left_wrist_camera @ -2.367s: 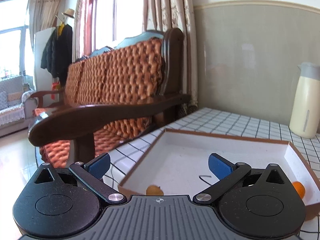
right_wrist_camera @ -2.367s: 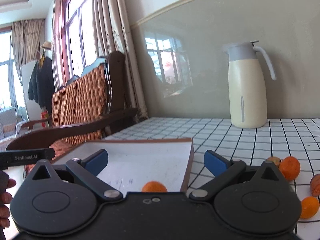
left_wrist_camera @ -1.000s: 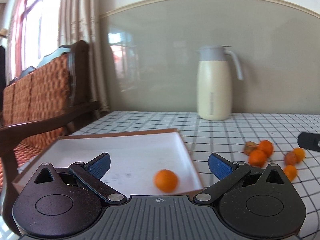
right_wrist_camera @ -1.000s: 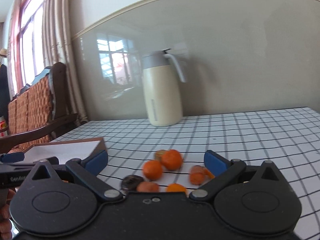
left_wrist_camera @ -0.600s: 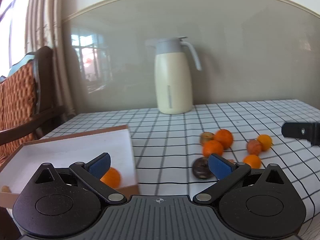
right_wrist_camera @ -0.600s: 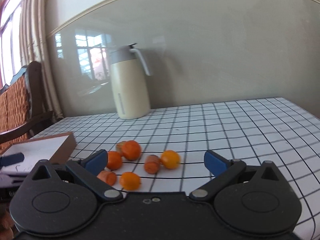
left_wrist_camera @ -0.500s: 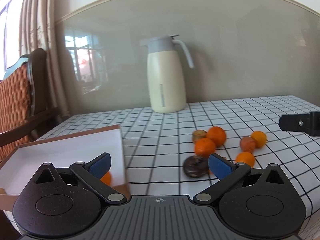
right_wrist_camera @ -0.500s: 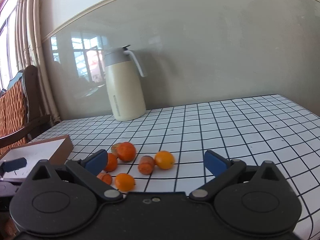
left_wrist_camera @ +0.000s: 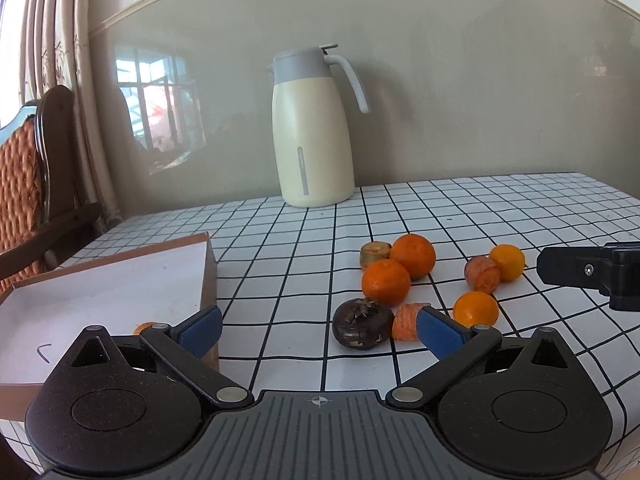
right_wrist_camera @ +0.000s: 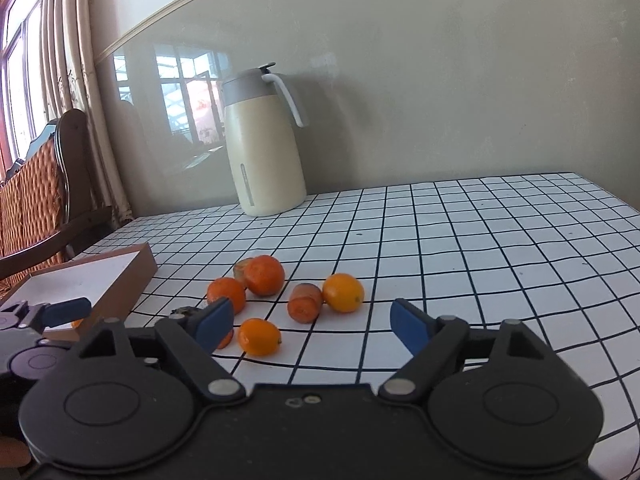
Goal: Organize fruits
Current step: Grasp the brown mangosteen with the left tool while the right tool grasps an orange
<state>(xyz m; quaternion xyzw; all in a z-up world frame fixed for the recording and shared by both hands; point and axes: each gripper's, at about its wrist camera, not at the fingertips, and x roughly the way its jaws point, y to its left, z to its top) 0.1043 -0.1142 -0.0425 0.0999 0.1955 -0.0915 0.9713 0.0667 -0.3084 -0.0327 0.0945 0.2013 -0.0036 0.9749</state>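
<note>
On the checkered white counter (left_wrist_camera: pixel 460 208) I'm counting eight loose pieces sitting in one cluster: two bigger round orange tangerines (left_wrist_camera: pixel 412 255) touching each other, two smaller glossy yellow-orange kumquats (left_wrist_camera: pixel 507 262), three stubby cut orange carrot chunks (left_wrist_camera: pixel 482 275), and one dark brown water chestnut (left_wrist_camera: pixel 362 328). One more orange fruit (left_wrist_camera: pixel 145 326) is peeking out inside the shallow brown cardboard box with the white bottom (left_wrist_camera: pixel 108 276), which is sitting just left of the pile. One cream thermos jug with a grey lid (left_wrist_camera: pixel 311 130) is standing at the back by the wall.

Left gripper (left_wrist_camera: pixel 318 330) is hanging wide open over the counter, gripping nothing, with the chestnut and a carrot chunk lying ahead between its blue pads. Right gripper (right_wrist_camera: pixel 310 322) is closing right now, but nothing is pinched; one kumquat and a carrot chunk are lying ahead between its pads, not touching them.
</note>
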